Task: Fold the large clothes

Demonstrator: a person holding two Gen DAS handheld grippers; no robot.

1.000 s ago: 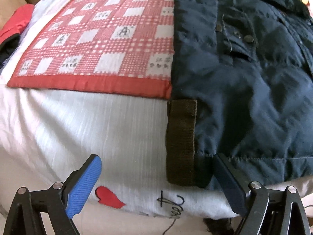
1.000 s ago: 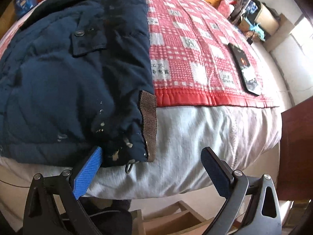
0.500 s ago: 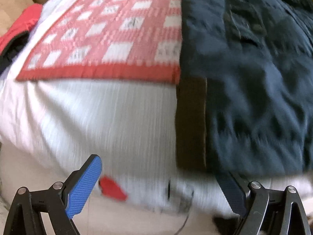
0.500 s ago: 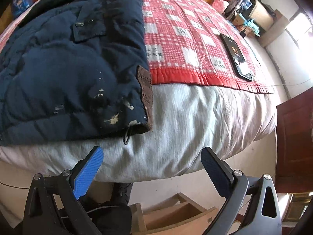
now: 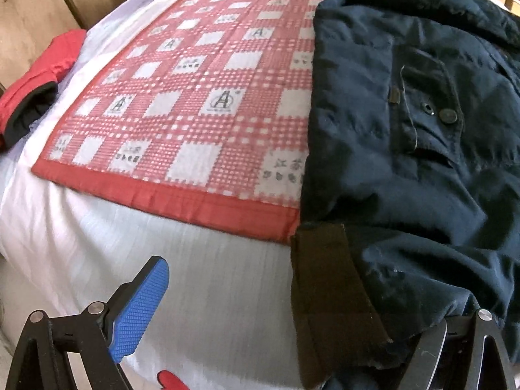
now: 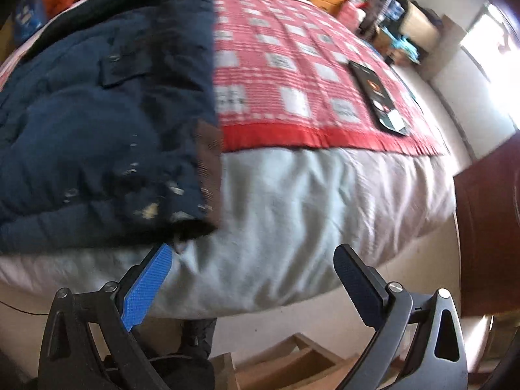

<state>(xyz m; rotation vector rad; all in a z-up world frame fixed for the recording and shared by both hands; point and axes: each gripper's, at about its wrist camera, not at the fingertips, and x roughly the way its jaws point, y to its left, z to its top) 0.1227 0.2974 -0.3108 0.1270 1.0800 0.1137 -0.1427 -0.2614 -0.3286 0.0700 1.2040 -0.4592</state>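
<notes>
On the red checked quilt (image 5: pixel 195 104), the navy jacket (image 5: pixel 406 146) was laid flat, hem overhanging the white sheet (image 6: pixel 292 211). Left gripper (image 5: pixel 292 318) and right gripper (image 6: pixel 253 286) were held wide-jawed at that hem.

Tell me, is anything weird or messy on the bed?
Yes. The navy jacket has pale, paint-like flecks near its bottom corner, by the brown trim. A phone also lies on the red checked blanket, odd for a folding spot.
</notes>
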